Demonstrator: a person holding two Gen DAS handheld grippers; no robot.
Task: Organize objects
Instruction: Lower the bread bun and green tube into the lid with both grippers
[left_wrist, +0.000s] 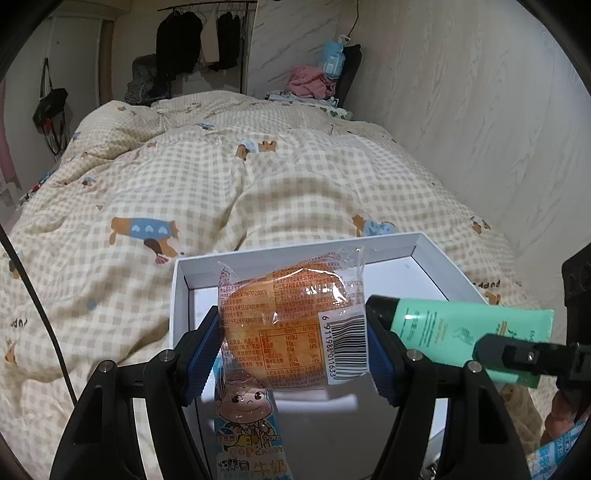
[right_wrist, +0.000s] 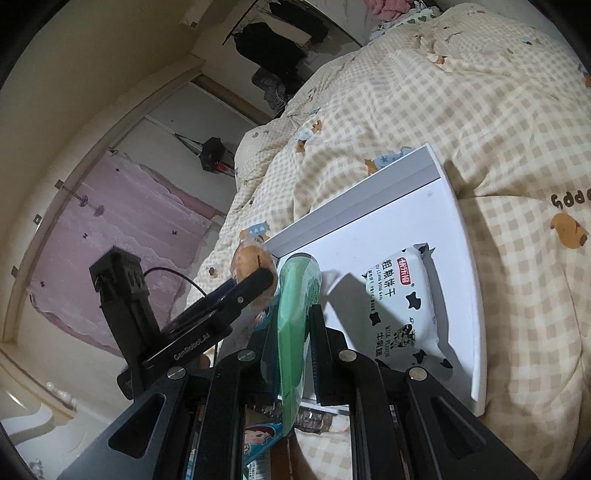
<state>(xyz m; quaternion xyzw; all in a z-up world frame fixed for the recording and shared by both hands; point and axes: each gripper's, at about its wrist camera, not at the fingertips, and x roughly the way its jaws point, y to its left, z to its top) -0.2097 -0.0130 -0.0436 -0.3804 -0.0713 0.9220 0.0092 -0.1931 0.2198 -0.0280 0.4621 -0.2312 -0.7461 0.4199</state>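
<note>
**Both grippers loaded above the white box**

Black finger arms fill the bottom of the left wrist view, where the left gripper (left_wrist: 293, 350) has its blue ribbed pads (left_wrist: 201, 356) pressed on either side of a wrapped bun (left_wrist: 291, 325). The bun sits squarely between the pads at frame centre, barcode toward the right pad, above the white box (left_wrist: 181, 291) that rests on the checked quilt (left_wrist: 184, 173). A lollipop packet (left_wrist: 251, 435) with a cartoon child lies below the bun at bottom centre.

At the right of the same view the right gripper (left_wrist: 491, 349) pinches a green tube (left_wrist: 461, 332), its black cap pointing left, just beside the bun.

From the right wrist camera, the right gripper (right_wrist: 295, 332) has its fingers nearly together on the flat tail of the tube (right_wrist: 295, 302), which runs up the centre of the frame. To its right a milk biscuit packet (right_wrist: 402, 302) lies flat inside the box (right_wrist: 458, 258).
</note>
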